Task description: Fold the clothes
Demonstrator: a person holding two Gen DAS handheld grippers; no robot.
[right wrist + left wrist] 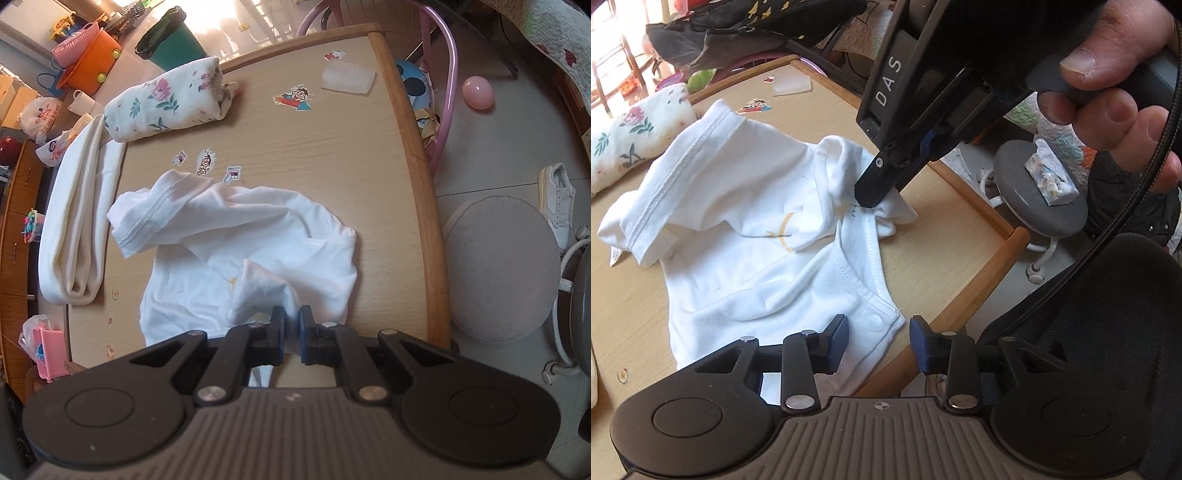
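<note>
A white garment (746, 236) lies crumpled on the wooden table (942, 236), its hemmed end turned over at the far left. My left gripper (879, 343) stands open over the near corner, where a snap button (875, 320) shows; the cloth corner reaches between the fingers but the pads do not press it. My right gripper (871, 192), held by a hand (1119, 74), is shut on a bunched fold of the garment near the table's right edge. In the right wrist view the right gripper (291, 334) pinches white cloth of the garment (258, 236).
A folded floral cloth (166, 99) and a folded white towel (74, 229) lie at the table's far and left sides. A round grey stool (502, 273) stands beyond the table's rounded wooden edge (432, 221). Another stool carries a tissue pack (1051, 177).
</note>
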